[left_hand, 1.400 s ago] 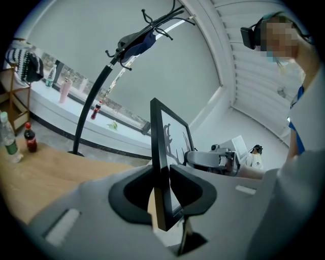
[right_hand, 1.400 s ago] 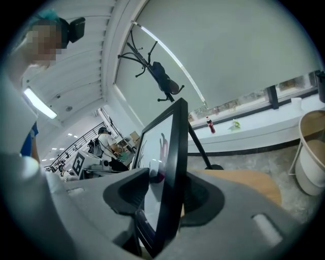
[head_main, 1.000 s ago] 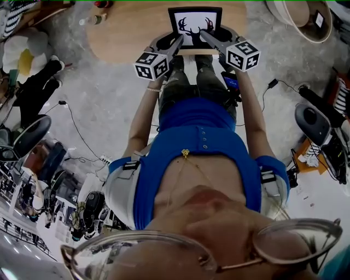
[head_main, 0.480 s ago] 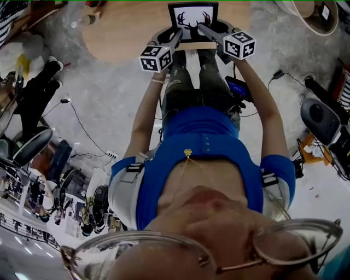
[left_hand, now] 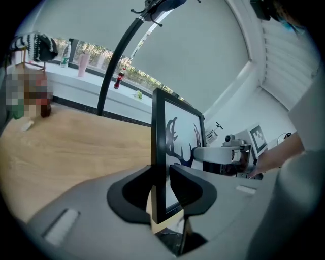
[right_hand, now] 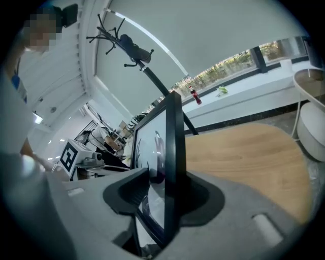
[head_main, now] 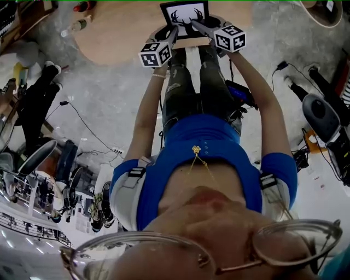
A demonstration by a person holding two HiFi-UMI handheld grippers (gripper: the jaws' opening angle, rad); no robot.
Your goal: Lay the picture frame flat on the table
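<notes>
Gripping the picture frame [head_main: 184, 13] by its side edges, the left tongs [head_main: 174, 33] and right tongs [head_main: 198, 25] hold it upright at the near rim of the wooden desk [head_main: 120, 33]. Each gripper view shows its clamped edge nearly edge-on. The head view shows the full face: antler print toward the person, long side running left to right. The bottom edge is hidden, so I cannot tell whether it touches the desk.

Left hand-held gripper [left_hand: 161, 171] clamped; right hand-held gripper [right_hand: 170, 179] clamped

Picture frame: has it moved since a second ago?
Yes. The picture frame now shows smaller and farther in from the near edge of the wooden table: lowered toward it.
</notes>
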